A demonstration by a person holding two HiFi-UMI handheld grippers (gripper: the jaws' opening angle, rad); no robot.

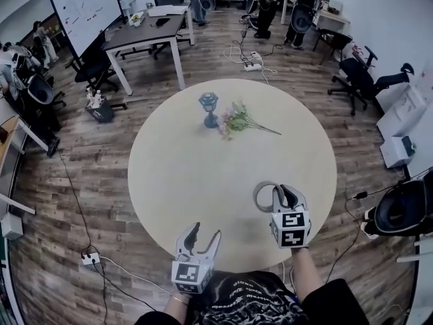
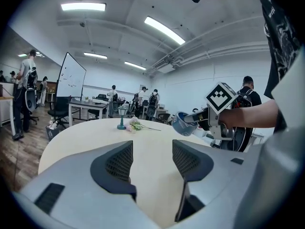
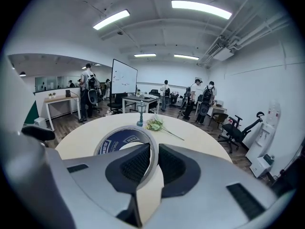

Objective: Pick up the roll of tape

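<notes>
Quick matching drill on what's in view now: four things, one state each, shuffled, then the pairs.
1 roll of tape
2 left gripper
3 lantern ornament
4 flowers

A lying on the table
B standing upright on the table
C jaws apart, empty
D pinched by the right gripper

Pairs: 1-D, 2-C, 3-B, 4-A

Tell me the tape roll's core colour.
The grey round tape roll has a dark blue, white-printed core; right gripper view.

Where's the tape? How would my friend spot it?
Find the big round table. Over its near side, the right gripper pinches the tape. It's a ring, blue inside, unlike the lantern and flowers farther back.
</notes>
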